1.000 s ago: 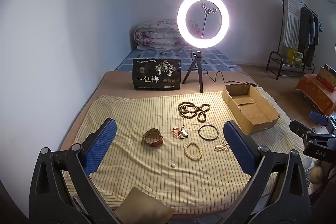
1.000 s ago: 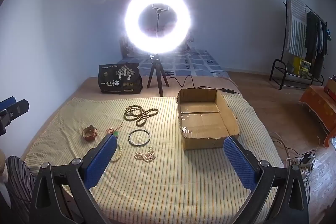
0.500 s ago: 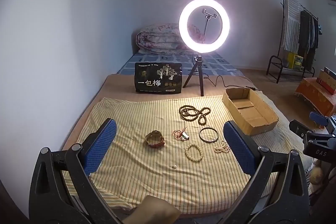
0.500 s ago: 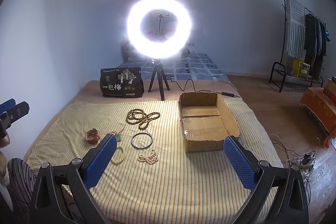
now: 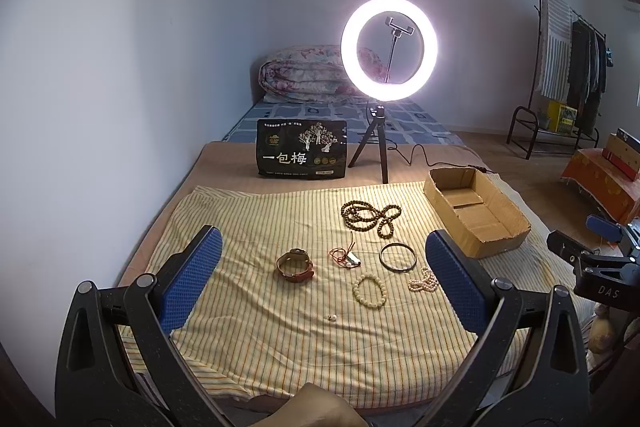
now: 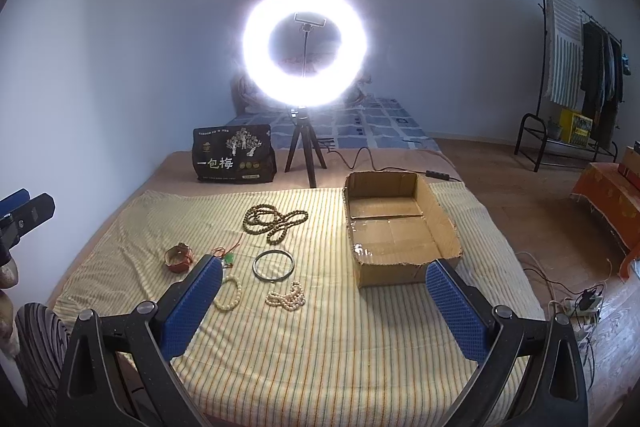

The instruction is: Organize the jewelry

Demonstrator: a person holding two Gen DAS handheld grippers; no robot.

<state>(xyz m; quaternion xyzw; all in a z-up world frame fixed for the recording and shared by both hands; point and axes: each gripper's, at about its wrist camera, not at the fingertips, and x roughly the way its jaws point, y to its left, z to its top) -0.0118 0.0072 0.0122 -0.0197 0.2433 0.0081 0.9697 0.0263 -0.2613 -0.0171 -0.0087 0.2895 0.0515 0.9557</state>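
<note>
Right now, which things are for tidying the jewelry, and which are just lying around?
For the job: cardboard box, brown bead necklace, metal bangle, pearl strand, cream bead bracelet, watch, red cord pendant.

Just there: ring light, black snack bag, clothes rack.
</note>
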